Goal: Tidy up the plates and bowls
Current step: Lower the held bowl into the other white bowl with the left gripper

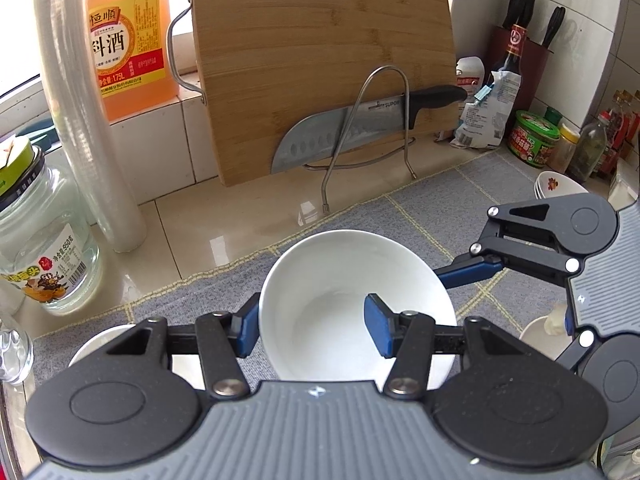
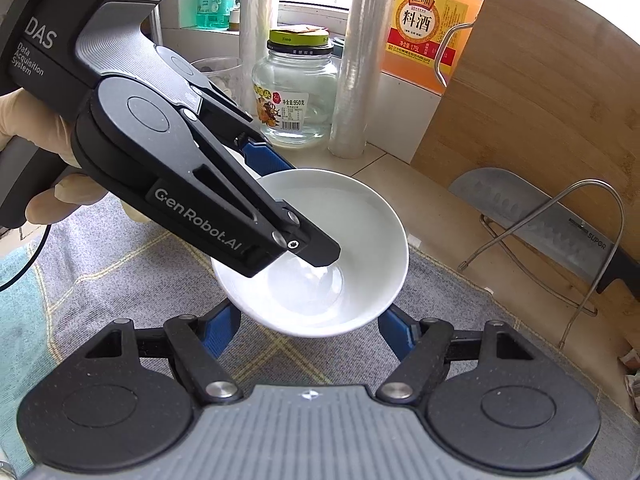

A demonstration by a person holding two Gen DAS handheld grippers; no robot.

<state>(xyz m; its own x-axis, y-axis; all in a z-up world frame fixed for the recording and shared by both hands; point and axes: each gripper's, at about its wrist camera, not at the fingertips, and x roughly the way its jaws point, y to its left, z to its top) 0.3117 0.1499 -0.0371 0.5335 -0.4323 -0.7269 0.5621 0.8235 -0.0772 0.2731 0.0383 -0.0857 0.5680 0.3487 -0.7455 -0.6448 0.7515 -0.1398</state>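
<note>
A white bowl is held above the grey checked mat. My left gripper is shut on the bowl's rim, one finger outside and one inside; in the right wrist view it reaches in from the upper left. My right gripper is open, its blue fingers spread below the bowl's near side, apart from it; in the left wrist view it comes in from the right. Another white dish lies under the left gripper. Stacked patterned bowls stand at the far right.
A bamboo cutting board and a knife lean in a wire rack behind the mat. A glass jar, a film roll and an orange cooking-wine jug stand at left. Bottles and jars crowd the right corner.
</note>
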